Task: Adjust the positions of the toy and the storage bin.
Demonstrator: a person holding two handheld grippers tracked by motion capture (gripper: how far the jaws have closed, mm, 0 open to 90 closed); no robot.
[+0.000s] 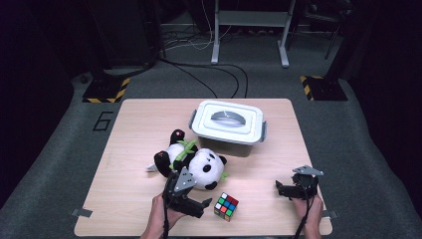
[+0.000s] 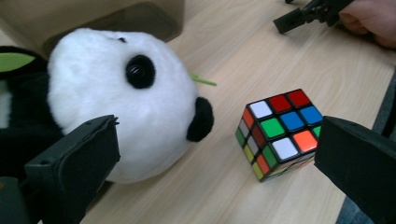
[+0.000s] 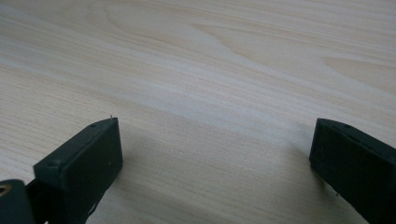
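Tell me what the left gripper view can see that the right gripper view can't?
The left gripper view has the panda toy, the colourful cube, a box corner and the other hand with its gripper. The right gripper view has just bare wood between its open jaws. Both share the wooden table and two black jaws spread wide with nothing held.

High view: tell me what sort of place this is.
Probably a lab or studio set up for recording handling work. A small wooden table stands alone on grey carpet, hazard-striped stand bases flank it, and loose cables run across the floor toward a metal frame in the dark background.
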